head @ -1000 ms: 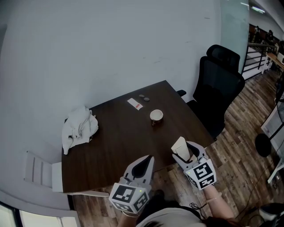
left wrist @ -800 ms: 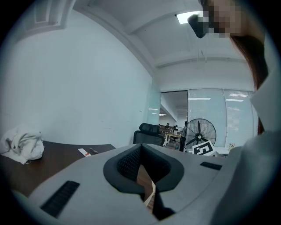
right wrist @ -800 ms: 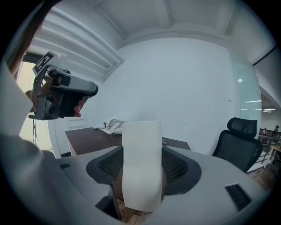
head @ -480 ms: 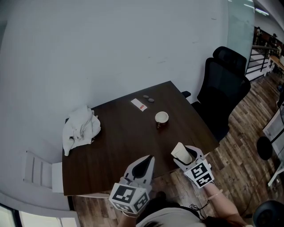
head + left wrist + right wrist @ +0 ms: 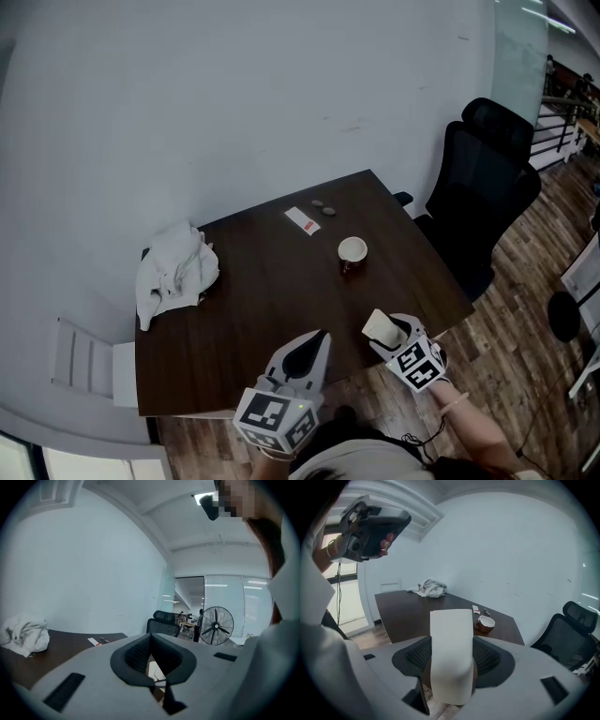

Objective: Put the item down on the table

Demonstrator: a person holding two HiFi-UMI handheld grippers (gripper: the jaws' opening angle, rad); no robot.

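White folded sheet (image 5: 450, 644) held, table (image 5: 262, 281) ahead.
My right gripper (image 5: 384, 330) is closed on its middle; it seems light, floppy, crease-prone.

My left gripper (image 5: 151, 637) sits low in frame, jaws closed tip to tip, nothing gripped. Out at nine o'clock, a crumpled cloth (image 5: 26, 637) on the dark table (image 5: 61, 645). Black chair (image 5: 164, 622) at twelve, standing fan (image 5: 216, 625) at two.

A crumpled white cloth (image 5: 176, 272) is being shown well apart from a brown cup (image 5: 352, 251); a small packet (image 5: 302, 220) is lying beyond it, a black office chair (image 5: 487, 187) standing nearby.
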